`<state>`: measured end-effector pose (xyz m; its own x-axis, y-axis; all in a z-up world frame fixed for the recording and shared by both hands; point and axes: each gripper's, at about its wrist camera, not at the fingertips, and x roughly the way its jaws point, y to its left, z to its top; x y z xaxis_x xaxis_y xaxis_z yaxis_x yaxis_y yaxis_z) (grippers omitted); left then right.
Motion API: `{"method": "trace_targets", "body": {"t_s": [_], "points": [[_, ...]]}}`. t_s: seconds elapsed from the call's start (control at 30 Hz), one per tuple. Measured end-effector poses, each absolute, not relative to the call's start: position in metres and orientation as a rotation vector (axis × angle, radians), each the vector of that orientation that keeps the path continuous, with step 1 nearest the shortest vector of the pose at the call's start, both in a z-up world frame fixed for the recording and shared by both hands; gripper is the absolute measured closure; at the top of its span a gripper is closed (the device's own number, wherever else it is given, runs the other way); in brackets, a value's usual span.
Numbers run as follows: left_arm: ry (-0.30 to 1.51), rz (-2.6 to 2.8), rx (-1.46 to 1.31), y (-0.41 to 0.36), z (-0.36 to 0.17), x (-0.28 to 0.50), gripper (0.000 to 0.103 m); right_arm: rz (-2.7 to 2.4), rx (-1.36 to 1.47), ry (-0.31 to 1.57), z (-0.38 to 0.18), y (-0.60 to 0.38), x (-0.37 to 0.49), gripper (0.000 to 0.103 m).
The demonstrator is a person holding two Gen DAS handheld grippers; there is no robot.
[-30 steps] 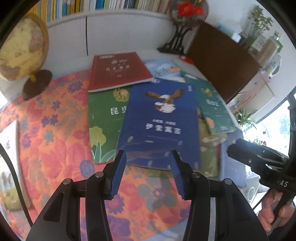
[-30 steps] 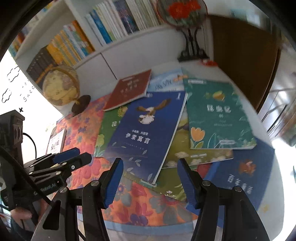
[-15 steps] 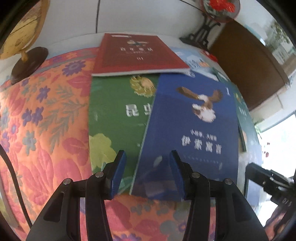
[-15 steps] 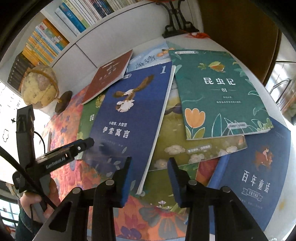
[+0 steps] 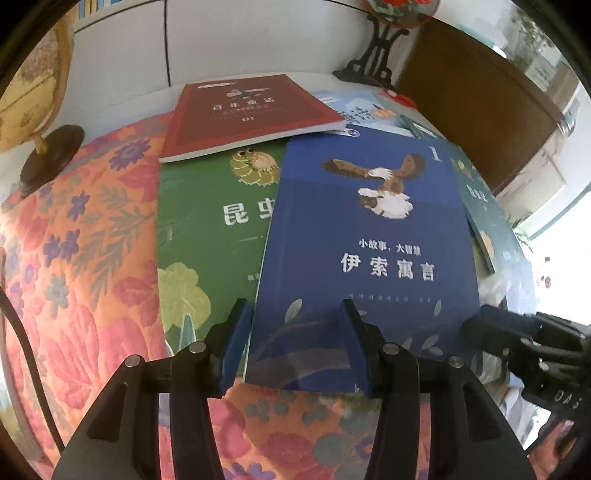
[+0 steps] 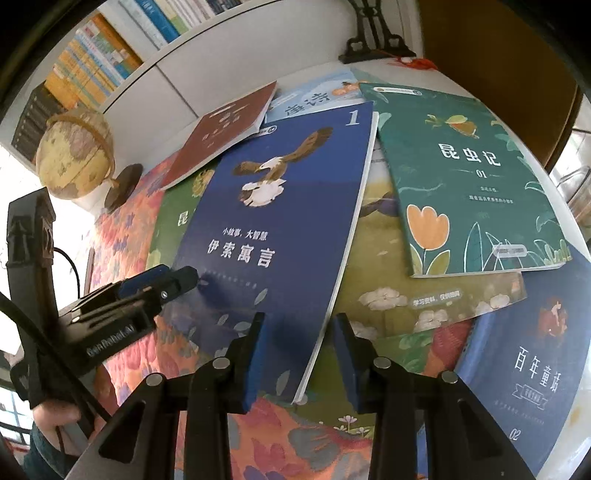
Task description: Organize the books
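Both wrist views look steeply down, close — sharing the blue book (image 5: 369, 258).

a floral cloth (image 5: 74, 258) in orange, red and purple is covering the tabletop. a yellowed globe (image 6: 75, 155) on a dark round base is standing near its far corner, beside a white cabinet (image 5: 221, 44). a black ornate stand (image 6: 373, 33) is sitting further along, next to a brown wooden panel (image 5: 480, 107).
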<state>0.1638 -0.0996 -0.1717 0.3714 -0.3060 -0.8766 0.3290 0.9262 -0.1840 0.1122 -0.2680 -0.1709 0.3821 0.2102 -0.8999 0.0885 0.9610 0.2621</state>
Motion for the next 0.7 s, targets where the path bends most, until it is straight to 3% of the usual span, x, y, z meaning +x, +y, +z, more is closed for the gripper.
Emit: {"method": "trace_targets", "body": {"t_s": [0.7], "points": [[1.192,-0.446,0.047,-0.103,-0.172,0.138,0.057,0.104,0.318,1.199,-0.181,-0.274,0.093,0.068]]}}
